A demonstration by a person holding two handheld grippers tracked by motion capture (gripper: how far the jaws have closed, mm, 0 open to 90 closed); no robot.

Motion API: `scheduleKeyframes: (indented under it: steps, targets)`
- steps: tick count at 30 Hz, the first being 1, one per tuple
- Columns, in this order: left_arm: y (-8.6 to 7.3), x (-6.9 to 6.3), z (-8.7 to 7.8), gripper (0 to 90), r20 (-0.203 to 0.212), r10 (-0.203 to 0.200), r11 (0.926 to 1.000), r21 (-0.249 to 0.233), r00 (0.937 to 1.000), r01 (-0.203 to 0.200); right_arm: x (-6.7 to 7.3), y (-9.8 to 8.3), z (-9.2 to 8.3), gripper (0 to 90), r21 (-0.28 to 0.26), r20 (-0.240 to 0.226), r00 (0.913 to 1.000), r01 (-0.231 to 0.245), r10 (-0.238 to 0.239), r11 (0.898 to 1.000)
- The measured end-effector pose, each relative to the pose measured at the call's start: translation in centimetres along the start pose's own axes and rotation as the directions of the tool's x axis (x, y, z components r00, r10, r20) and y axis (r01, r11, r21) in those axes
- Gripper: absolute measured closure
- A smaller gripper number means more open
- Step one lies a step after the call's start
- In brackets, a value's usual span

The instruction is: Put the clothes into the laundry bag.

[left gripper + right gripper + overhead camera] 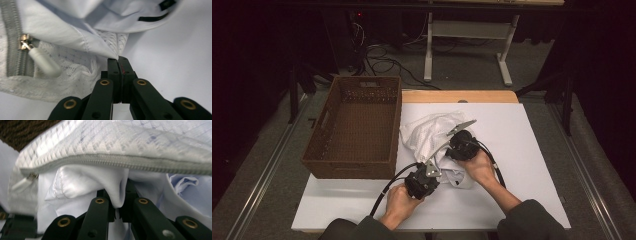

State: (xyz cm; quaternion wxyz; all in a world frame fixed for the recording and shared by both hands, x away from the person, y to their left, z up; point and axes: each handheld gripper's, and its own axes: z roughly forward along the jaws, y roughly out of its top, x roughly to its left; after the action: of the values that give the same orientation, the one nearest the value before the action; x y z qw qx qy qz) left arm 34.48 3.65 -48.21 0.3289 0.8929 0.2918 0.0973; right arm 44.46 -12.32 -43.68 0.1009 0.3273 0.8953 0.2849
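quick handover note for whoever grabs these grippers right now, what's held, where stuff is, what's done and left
Left gripper: jaws shut on a corner of the white garment.
Right gripper: shut on a fold of the same garment, under the zipper edge of the mesh bag.
Garment and bag lie bunched on the white table, right of the wicker basket, which holds nothing.
Done: both grips taken. Left: probably getting the garment into or out of the bag; the pictures do not tell which.

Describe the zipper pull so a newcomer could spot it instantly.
Start at the white table, beside the brown wicker basket, where a white mesh laundry bag lies. Along its grey zipper hangs the zipper pull: a smooth white capsule-shaped tab on a small metal slider, unlike the surrounding lacy fabric.
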Motion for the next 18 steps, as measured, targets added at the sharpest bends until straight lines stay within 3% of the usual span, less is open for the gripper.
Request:
scheduleKeyframes:
  steps: [5,9,14,16,18]
  targets:
    - [-0.2,-0.4,-1.0,89.9,0.019,0.017,0.9999,0.002,0.9997,-0.017,0.9,1.1,1.3,87.0,0.021,0.04,0.9992,-0.003,0.002,1.0]
    - [-0.9,-0.7,-2.1,90.0,0.027,0.024,0.9997,0.001,0.9994,-0.024,1.4,2.6,2.8,87.0,0.045,0.112,0.9937,-0.012,0.007,0.999]
    - [-1.7,-0.9,-3.5,90.0,0.018,0.02,0.9998,-0.004,0.9997,-0.019,0.7,3.9,4.7,86.8,0.032,0.184,0.9816,-0.059,0.052,0.998]
    - [-2.0,-0.6,-3.5,90.0,0.004,0.017,0.9999,0.001,0.9999,-0.017,0.2,4.0,5.5,86.5,0.018,0.218,0.9722,-0.091,0.085,0.996]
    - [-2.1,-0.1,-3.2,90.0,0.002,-0.002,0.9999,0.012,1.0,0.002,0.1,4.1,5.8,85.1,0.01,0.228,0.9699,-0.09,0.085,0.996]
